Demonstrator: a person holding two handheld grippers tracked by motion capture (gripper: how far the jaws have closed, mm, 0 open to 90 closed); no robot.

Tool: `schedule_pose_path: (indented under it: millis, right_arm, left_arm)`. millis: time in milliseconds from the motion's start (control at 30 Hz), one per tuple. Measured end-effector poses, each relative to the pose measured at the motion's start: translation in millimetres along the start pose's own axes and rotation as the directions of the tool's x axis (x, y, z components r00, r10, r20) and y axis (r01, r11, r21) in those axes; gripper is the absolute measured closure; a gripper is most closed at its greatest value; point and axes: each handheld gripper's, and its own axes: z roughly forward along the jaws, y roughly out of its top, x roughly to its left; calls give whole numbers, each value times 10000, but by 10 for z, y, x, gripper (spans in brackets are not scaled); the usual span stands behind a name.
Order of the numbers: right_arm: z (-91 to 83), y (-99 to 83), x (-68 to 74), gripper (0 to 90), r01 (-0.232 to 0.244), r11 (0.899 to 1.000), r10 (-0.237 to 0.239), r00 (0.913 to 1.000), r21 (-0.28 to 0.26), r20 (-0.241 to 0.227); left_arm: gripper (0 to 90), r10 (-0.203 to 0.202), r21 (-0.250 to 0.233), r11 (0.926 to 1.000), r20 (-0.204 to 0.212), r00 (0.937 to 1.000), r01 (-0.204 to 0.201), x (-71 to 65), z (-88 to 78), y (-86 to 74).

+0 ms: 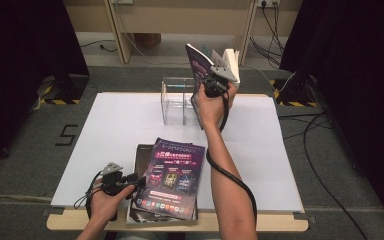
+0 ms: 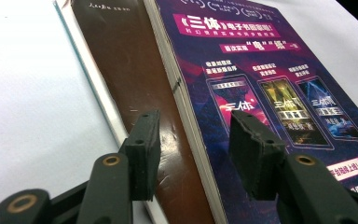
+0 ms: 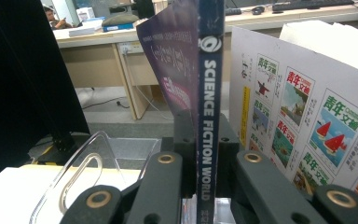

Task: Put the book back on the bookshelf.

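A white table top (image 1: pixel 120 125) is standing on grey carpet between dark curtains, with a clear acrylic rack (image 1: pixel 177 100) sitting near the middle of its far edge. The right gripper (image 1: pixel 215 80) is holding a magazine (image 1: pixel 200 62) upright above that rack; in the right gripper view its jaws are pinching the spine (image 3: pixel 209 116) between them, closed tight on it, and the pages are fanning apart to either side. The step in hand appears to be filing this magazine into the rack. The next move probably calls for lowering it, spine down, into one of the slots and keeping the loose pages from catching on the dividers. Near the front edge a stack of magazines (image 1: pixel 169 180) is lying flat, a purple-covered one on top of a brown one (image 2: pixel 135 84). The left gripper (image 2: pixel 193 140) is resting at the stack's left side, its jaws standing partly open and gripping nothing, straddling the top magazine's edge.
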Motion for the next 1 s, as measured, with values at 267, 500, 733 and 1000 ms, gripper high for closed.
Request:
schedule_pose_path:
  millis: [267,500,733,1000]
  right_arm:
    - [22,10,-4,846,-8,10000,9,10000,-83,93]
    - [52,-17,-8,845,26,10000,-25,9999,-82,114]
    - [47,-78,25,842,212,9997,-210,9997,-142,146]
    - [-24,-133,19,822,147,9995,-150,9998,264,96]
  left_arm:
    - [531,1,-12,10000,10,10000,-1,-5,2,-1]
    - [531,-3,-13,10000,26,10000,3,-5,2,-2]
    - [531,-4,-18,10000,39,10000,4,-6,1,-5]
    - [531,40,-6,10000,20,10000,-40,-12,2,-8]
